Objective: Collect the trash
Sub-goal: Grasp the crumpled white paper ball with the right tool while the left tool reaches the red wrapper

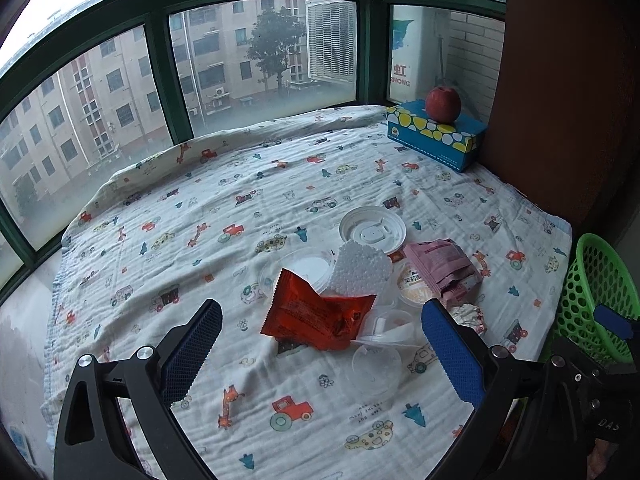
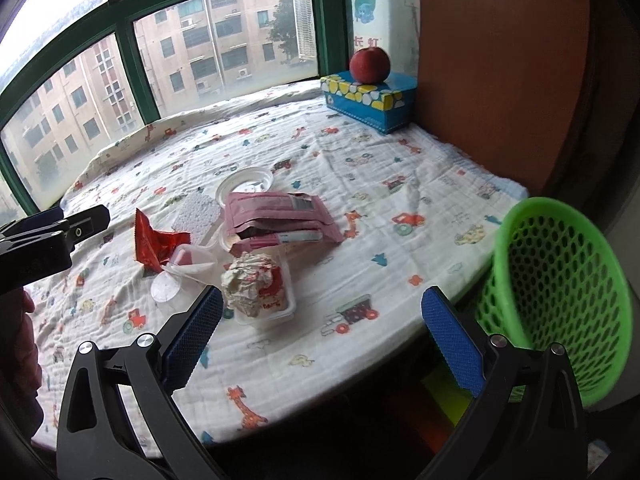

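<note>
Trash pile on cloth-covered counter, left gripper & right gripper jaws wide open, holding nothing, green basket at counter's right edge.

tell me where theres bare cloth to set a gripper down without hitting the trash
Free: the wide stretch of cloth between the window and the red wrapper; the near edge below the clear lid; the patch between the tissue box and the pink packet. Crowded: the pile of wrappers, cups and foam at centre-right, toward the green basket.
</note>
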Demonstrator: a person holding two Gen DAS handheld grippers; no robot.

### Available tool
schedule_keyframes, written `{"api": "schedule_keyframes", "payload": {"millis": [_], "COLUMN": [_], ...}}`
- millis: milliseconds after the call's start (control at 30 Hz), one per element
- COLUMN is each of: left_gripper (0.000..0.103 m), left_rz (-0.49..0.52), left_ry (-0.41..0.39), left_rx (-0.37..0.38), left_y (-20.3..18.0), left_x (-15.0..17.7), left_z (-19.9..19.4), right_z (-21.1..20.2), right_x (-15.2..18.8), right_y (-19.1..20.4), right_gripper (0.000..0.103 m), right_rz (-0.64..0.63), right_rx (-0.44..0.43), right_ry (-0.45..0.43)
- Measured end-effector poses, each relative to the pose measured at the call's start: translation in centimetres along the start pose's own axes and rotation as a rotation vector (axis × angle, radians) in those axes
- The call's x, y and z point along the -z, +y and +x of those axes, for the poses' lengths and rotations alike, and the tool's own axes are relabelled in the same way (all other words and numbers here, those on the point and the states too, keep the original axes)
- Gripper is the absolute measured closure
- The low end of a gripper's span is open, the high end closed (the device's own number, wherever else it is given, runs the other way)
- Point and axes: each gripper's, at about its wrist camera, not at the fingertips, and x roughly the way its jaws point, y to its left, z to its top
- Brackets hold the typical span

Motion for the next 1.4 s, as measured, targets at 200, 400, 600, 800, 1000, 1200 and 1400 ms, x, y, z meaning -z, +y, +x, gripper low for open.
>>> {"api": "schedule_keyframes", "payload": {"millis": [200,400,600,800,1000,1200,1400], "left_gripper": [0.006,0.007,0.008,0.015,0.028,0.03,0.025], "left_rz": [0.014,0.006,-0.011,-0.028,-0.054,-0.009,0.075], "left_ry": [0.018,0.048,0.055,0.064,0.135,0.138,0.158], "left_rx": [0.004,0.017,0.008,0.021,0.099,0.179,0.317], "left_y": [1.9,3.6,5.3,6.4,6.4,5.9,5.6], "left_x": [-0.4,-0.7,-0.8,-0.4,0.8,0.6,0.3], "left_z": [2.0,3.8,4.6,5.0,7.2,9.2,11.0], "right_z": [2.5,5.1,7.3,8.8,8.6,7.0,5.1], "right_x": [0.0,0.5,0.7,0.9,0.9,0.3,0.0], "right_y": [1.7,4.1,5.3,5.8,5.1,4.6,4.3], "right_gripper": [0.011,0.019,0.03,0.046,0.056,0.057,0.057], "right_rz": [-0.024,-0.074,-0.098,-0.132,-0.109,-0.105,-0.103], "right_rx": [-0.048,-0.074,-0.074,-0.053,-0.086,-0.105,-0.108], "right_ry": [0.03,0.066,0.093,0.11,0.115,0.09,0.059]}}
